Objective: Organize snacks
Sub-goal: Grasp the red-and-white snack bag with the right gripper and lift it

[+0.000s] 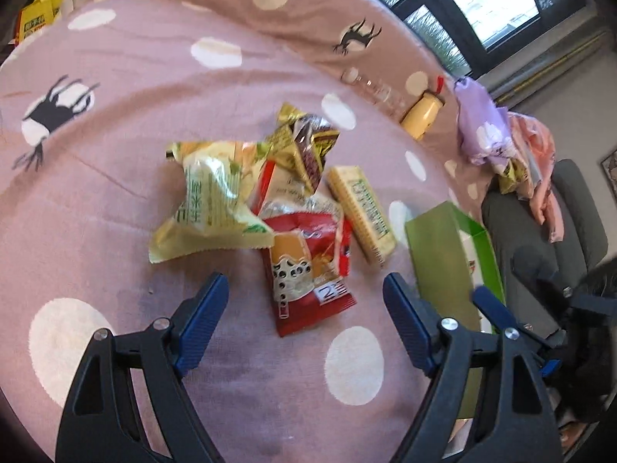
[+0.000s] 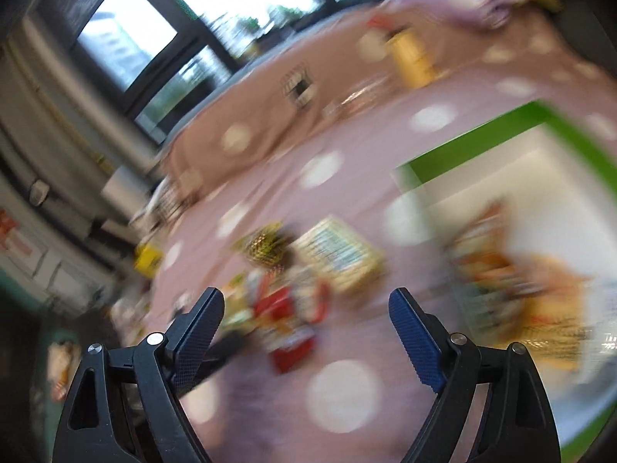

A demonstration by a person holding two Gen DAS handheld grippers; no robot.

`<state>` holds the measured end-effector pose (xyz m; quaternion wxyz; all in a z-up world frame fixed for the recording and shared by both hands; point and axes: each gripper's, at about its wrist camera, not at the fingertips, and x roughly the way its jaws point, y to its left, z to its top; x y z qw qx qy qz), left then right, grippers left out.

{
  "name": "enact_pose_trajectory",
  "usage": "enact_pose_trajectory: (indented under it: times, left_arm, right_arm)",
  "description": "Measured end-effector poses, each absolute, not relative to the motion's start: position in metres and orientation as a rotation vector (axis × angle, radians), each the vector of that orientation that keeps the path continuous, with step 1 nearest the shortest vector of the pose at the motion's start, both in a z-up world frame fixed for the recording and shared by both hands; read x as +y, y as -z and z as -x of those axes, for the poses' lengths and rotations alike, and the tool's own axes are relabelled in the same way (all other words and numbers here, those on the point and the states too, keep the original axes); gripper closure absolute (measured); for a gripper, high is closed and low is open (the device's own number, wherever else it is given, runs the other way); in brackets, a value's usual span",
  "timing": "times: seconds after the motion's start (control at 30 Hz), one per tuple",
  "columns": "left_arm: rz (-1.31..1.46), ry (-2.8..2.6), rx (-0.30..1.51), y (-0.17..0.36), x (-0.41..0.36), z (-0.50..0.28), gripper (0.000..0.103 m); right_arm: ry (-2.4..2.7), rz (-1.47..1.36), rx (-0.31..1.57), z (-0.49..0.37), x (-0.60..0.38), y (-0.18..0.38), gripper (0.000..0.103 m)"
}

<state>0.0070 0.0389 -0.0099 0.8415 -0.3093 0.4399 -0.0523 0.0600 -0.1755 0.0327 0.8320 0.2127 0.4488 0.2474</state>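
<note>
The left tool [image 1: 304, 301] stands wide with nothing between its blue pads, hovering over a pink bedspread [image 1: 115, 200] dotted with white spots and dark deer shapes. Just ahead of it lies a heap of snacks: a red packet [image 1: 308, 270] nearest the tool, a pale green bag [image 1: 208, 208] overlapping its left edge, a brown and gold wrapper [image 1: 308, 142] on top at the far side, and a long cracker pack [image 1: 362, 212] lying just to the right. A green box [image 1: 439, 254] sits to the right of the heap, with a yellow bottle [image 1: 420, 115] and a clear bottle [image 1: 374, 90] farther back. The right tool [image 2: 306, 316] is also spread wide and empty. Its view is heavily blurred, yet the same heap [image 2: 293, 301] shows ahead, and the green box [image 2: 478, 139] at right already contains some orange and yellow packets [image 2: 520, 289].
</note>
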Motion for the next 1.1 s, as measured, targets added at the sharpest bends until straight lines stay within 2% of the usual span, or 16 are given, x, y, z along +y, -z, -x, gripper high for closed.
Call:
enact_pose_trajectory:
  times: [0.13, 0.23, 0.3, 0.37, 0.4, 0.47, 0.53, 0.6, 0.67, 0.93, 1.1]
  left_arm:
    - [0.658, 0.111, 0.972, 0.017, 0.036, -0.013, 0.026]
    - [0.655, 0.099, 0.979, 0.020, 0.037, -0.016, 0.028]
    - [0.665, 0.104, 0.999, 0.025, 0.037, -0.021, 0.039]
    - [0.671, 0.110, 1.018, 0.030, 0.038, -0.024, 0.041]
    - [0.668, 0.109, 1.018, 0.031, 0.037, -0.025, 0.047]
    - [0.615, 0.086, 1.017, 0.031, 0.033, -0.025, 0.053]
    - [0.595, 0.086, 1.014, 0.032, 0.032, -0.026, 0.055]
    - [0.585, 0.090, 1.016, 0.034, 0.031, -0.026, 0.067]
    - [0.582, 0.091, 1.026, 0.037, 0.032, -0.028, 0.074]
    - [0.522, 0.085, 1.016, 0.029, 0.024, -0.021, 0.076]
    - [0.461, 0.088, 0.940, 0.006, 0.017, -0.007, 0.078]
  right_arm:
    - [-0.637, -0.460, 1.074, -0.085, -0.136, -0.011, 0.016]
    - [-0.613, -0.399, 1.155, -0.103, -0.113, 0.006, 0.026]
    - [-0.613, -0.378, 1.190, -0.108, -0.104, 0.017, 0.030]
    - [-0.601, -0.360, 1.222, -0.109, -0.099, 0.030, 0.033]
    - [-0.587, -0.347, 1.240, -0.109, -0.098, 0.038, 0.034]
    - [-0.579, -0.329, 1.243, -0.108, -0.095, 0.042, 0.039]
    - [-0.590, -0.316, 1.232, -0.105, -0.092, 0.040, 0.039]
    - [-0.615, -0.318, 1.235, -0.100, -0.090, 0.042, 0.039]
    - [-0.631, -0.330, 1.250, -0.100, -0.087, 0.047, 0.046]
    - [-0.657, -0.379, 1.244, -0.095, -0.098, 0.047, 0.051]
    - [-0.673, -0.377, 1.172, -0.079, -0.105, 0.025, 0.051]
